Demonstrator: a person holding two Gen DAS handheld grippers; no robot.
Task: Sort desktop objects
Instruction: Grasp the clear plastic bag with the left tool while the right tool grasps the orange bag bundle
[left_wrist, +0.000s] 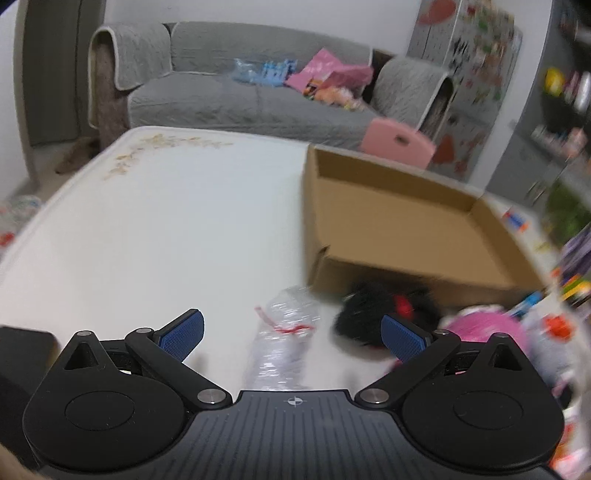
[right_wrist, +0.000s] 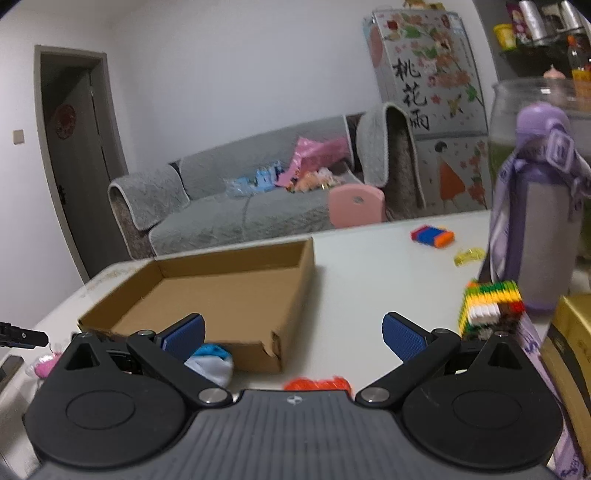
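Note:
A shallow, empty cardboard box (left_wrist: 402, 229) (right_wrist: 221, 291) lies on the white table (left_wrist: 166, 221). In the left wrist view my left gripper (left_wrist: 291, 334) stands open above a crumpled clear plastic bag with a red tie (left_wrist: 284, 332); a black fluffy toy with a red spot (left_wrist: 373, 306) and a pink fluffy item (left_wrist: 484, 328) lie just right of it. In the right wrist view my right gripper (right_wrist: 293, 334) is open with nothing between its fingers. An orange object (right_wrist: 317, 384) and a blue-and-white soft item (right_wrist: 212, 363) lie just below it, in front of the box.
A multicoloured block stack (right_wrist: 489, 304), a purple bottle (right_wrist: 539, 210) and a gold box (right_wrist: 572, 332) crowd the right. Coloured blocks (right_wrist: 432, 235) and a yellow piece (right_wrist: 469, 255) lie farther back. A pink chair (left_wrist: 399, 142) and grey sofa (left_wrist: 240, 92) stand behind the table.

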